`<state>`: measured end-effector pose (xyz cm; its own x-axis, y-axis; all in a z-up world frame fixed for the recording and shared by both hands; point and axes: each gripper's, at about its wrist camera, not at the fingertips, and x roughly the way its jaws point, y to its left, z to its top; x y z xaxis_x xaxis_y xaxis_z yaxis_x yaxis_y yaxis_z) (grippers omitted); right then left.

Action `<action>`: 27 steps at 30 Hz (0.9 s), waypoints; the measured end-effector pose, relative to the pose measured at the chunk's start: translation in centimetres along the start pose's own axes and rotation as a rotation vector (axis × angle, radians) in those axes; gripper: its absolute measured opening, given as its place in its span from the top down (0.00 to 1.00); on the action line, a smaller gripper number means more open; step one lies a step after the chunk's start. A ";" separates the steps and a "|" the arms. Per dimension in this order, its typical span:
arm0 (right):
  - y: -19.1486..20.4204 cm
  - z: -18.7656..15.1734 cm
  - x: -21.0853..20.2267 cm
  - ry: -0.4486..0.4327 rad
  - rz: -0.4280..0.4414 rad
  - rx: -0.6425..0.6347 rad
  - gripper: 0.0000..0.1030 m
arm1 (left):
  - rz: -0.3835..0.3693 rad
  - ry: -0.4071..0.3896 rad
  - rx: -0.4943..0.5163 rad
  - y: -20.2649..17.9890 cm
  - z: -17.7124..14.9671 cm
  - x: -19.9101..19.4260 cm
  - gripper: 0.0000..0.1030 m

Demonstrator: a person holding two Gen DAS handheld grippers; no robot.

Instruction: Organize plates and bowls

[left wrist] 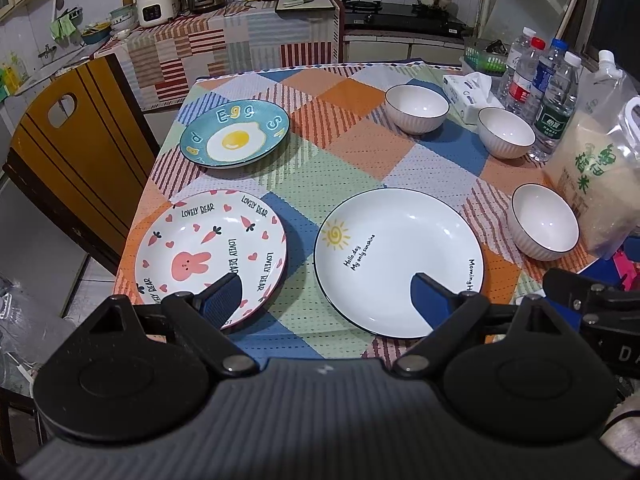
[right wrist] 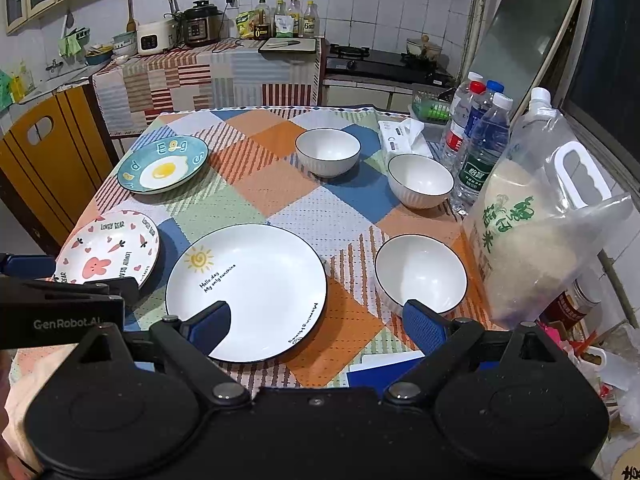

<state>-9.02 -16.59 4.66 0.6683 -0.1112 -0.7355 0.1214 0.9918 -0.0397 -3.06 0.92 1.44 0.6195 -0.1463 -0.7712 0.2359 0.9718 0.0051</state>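
Observation:
Three plates lie on the checked tablecloth: a teal egg plate at the far left, a pink rabbit plate at the near left, and a white sun plate at the near middle. Three white ribbed bowls stand on the right: a far one, a middle one and a near one. My left gripper is open and empty above the near edge, between the rabbit and sun plates. My right gripper is open and empty over the gap between the sun plate and the near bowl.
A rice bag, several water bottles, a tissue pack and a green basket crowd the table's right side. A wooden chair stands at the left. Kitchen counter with cookers runs behind.

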 end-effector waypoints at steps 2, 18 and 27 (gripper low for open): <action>0.0 0.0 0.1 0.003 -0.002 0.004 0.08 | -0.004 0.000 0.006 -0.2 -0.1 -0.1 0.11; -0.3 -0.1 0.5 0.019 -0.007 0.016 0.08 | -0.010 0.010 -0.003 0.4 -0.4 0.4 0.11; -0.2 -0.1 0.5 0.021 -0.006 0.014 0.08 | -0.019 -0.009 0.012 0.4 -0.4 0.2 0.11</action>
<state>-8.78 -16.87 4.18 0.6521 -0.1156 -0.7492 0.1359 0.9901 -0.0345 -3.12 1.36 1.00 0.6213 -0.1667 -0.7656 0.2567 0.9665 -0.0022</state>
